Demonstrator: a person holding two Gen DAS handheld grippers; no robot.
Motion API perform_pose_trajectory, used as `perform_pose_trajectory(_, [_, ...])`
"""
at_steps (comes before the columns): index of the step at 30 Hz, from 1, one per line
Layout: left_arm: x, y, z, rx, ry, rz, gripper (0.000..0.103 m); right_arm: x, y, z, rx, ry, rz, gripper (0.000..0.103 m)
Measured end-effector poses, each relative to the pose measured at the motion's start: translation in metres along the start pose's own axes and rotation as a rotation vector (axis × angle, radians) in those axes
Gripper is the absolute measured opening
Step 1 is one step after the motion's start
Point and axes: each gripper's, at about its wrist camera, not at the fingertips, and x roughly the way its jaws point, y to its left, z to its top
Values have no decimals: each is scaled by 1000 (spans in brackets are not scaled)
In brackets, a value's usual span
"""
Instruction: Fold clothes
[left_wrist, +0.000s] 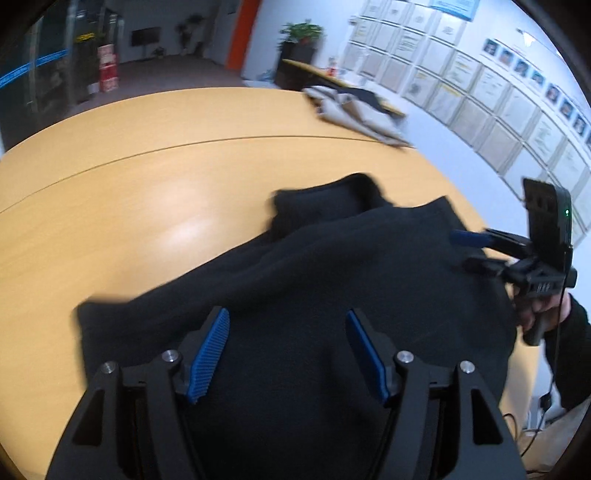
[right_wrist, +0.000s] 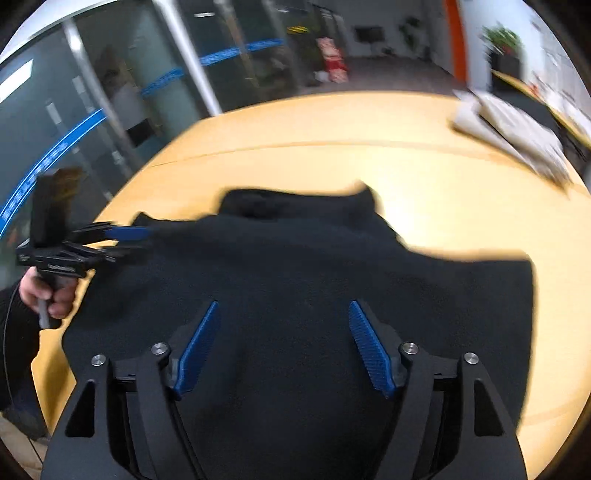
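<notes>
Here, a black garment lies rumpled across the near part of a light wooden worktop, both grippers poised above it with jaws spread wide and nothing held. The left gripper hangs over the near hem; the right gripper does likewise from the other side, apparently placed to take the cloth at two points for a fold. The garment's far edge is bunched and its right side runs close to the worktop's rim. Bare wood stretches beyond, save a pale pile of clothes at the far right corner.
</notes>
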Motion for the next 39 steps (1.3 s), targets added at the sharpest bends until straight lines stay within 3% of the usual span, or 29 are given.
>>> perform_pose_trajectory(4, [45, 20, 15, -98, 118, -6, 69, 29, -5, -5, 50, 38, -8, 75])
perform_pose_trajectory(6, [51, 34, 18, -178, 137, -58, 71, 32, -17, -15, 96, 48, -16, 75])
perform_pose_trajectory(10, [33, 33, 17, -186, 105, -82, 71, 7, -28, -28, 127, 13, -53, 77])
perform_pose_trajectory(12, [25, 22, 14, -114, 70, -66, 78, -9, -33, -37, 124, -6, -75, 83])
perform_pose_trajectory(13, [29, 18, 15, -83, 73, -18, 83, -14, -33, -42, 130, -5, -72, 87])
perform_pose_trajectory(16, [61, 11, 19, -59, 176, 82, 83, -14, -34, -57, 141, 40, -88, 92])
perform_pose_trajectory(18, [54, 1, 25, -37, 150, 79, 83, -15, -30, -62, 118, 56, -123, 92])
perform_pose_trajectory(22, [28, -20, 43, 20, 19, -29, 83, -21, -18, -64, 98, 58, -164, 92])
perform_pose_trajectory(26, [69, -15, 42, 64, 149, 87, 83, -26, -5, -65, 82, 63, -204, 93])
perform_pose_trajectory(28, [81, -18, 36, 116, 153, 138, 89, -28, 2, -66, 74, 65, -224, 96])
perform_pose_trajectory(34, [47, -27, 23, 150, 122, 164, 89, -28, 17, -66, 29, 72, -249, 103])
perform_pose_trajectory(37, [13, -31, -1, 169, 85, 156, 89, -21, 22, -59, -2, 64, -253, 103])
perform_pose_trajectory(39, [11, -41, -21, 171, 103, 181, 90, -3, 21, -56, -7, 96, -267, 103])
